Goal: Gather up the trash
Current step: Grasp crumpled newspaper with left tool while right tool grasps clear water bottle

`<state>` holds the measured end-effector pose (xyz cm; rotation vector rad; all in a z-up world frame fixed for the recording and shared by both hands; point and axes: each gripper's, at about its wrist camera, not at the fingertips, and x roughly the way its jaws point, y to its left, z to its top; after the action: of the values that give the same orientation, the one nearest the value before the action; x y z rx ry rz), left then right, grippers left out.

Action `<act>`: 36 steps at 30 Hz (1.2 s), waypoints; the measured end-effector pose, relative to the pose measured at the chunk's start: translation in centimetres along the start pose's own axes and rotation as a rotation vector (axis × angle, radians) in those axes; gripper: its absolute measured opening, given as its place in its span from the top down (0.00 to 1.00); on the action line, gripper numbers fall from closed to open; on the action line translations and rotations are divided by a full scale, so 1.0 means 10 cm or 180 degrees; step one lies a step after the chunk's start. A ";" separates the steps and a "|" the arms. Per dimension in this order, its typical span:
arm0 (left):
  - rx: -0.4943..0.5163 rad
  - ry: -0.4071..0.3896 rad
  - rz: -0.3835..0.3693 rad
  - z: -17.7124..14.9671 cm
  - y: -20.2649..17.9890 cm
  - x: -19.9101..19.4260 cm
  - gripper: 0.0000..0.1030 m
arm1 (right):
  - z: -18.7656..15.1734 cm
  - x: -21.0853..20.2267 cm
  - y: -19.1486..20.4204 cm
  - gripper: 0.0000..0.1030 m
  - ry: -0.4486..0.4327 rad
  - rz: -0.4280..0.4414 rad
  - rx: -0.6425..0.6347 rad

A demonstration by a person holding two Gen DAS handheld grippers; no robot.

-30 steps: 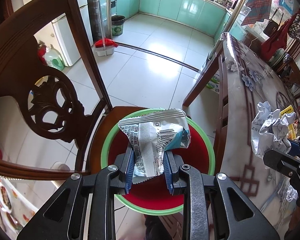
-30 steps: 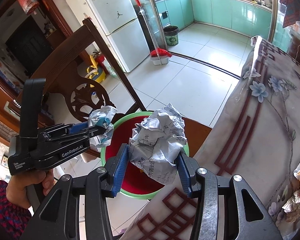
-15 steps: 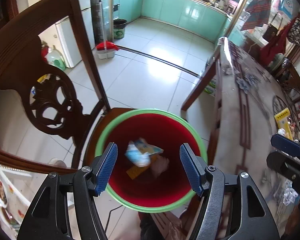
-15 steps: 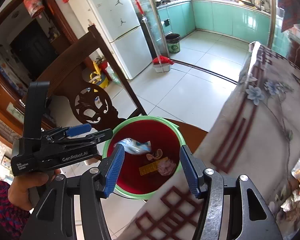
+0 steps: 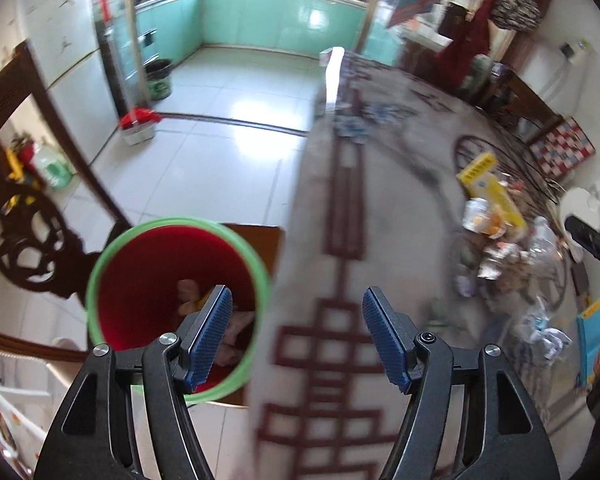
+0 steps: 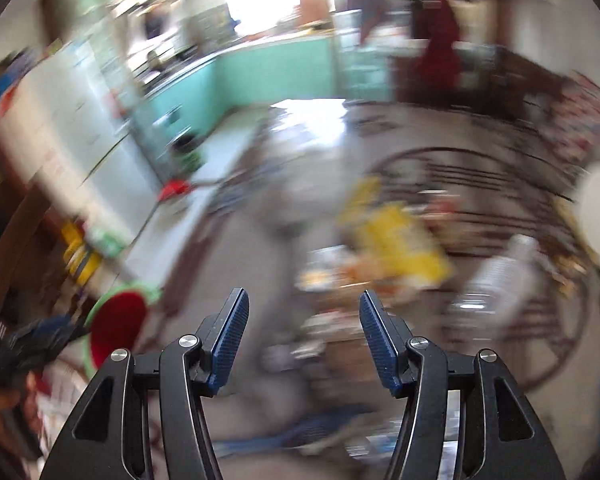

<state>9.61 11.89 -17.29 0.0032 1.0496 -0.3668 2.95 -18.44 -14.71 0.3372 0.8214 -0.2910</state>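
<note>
Between the blue pads of the left gripper [image 5: 296,336] there is nothing: the jaws are opening and stand wide over the patterned tablecloth [image 5: 340,216]. Just left of them, on a chair seat beside the table edge, stands the red bin with a green rim [image 5: 100,276]; a few discarded scraps lie at its bottom.

The right gripper [image 6: 302,334] is likewise empty, its jaws opening and wide, aimed at the litter pile [image 5: 496,240] on the table. This view is heavily blurred, so single items are hard to separate.

The pile lies well apart from the bin, towards the far right of the table. It appears to hold:
- a yellow carton [image 5: 488,188], probably stiff and light;
- crumpled wrappers [image 5: 544,332] and foil, judged soft, very light and springy;
- what may be a clear plastic bottle [image 6: 508,268], likely smooth and prone to slip.

Recommended hold: pinch wrappers across their thickest bunched fold; take the carton across its narrow edges; grip the bottle at mid-body, squarely.
</note>
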 end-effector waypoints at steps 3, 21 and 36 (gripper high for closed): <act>0.0071 0.0029 -0.0165 0.00 -0.46 0.03 0.31 | 0.14 0.05 -0.76 0.29 -0.0033 -0.0178 0.0635; 0.0110 0.0564 -0.0470 0.16 -2.20 0.80 0.23 | 0.14 1.28 -1.84 0.49 0.0840 0.0710 0.1350; 0.0202 0.0710 -0.0344 0.05 -2.24 1.00 0.57 | 0.39 0.28 -1.63 0.49 0.0268 0.0903 0.0694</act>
<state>7.77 -12.19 -21.71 0.0454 1.2611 -0.5061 1.14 -35.17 -17.26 0.6671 0.8145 -0.1008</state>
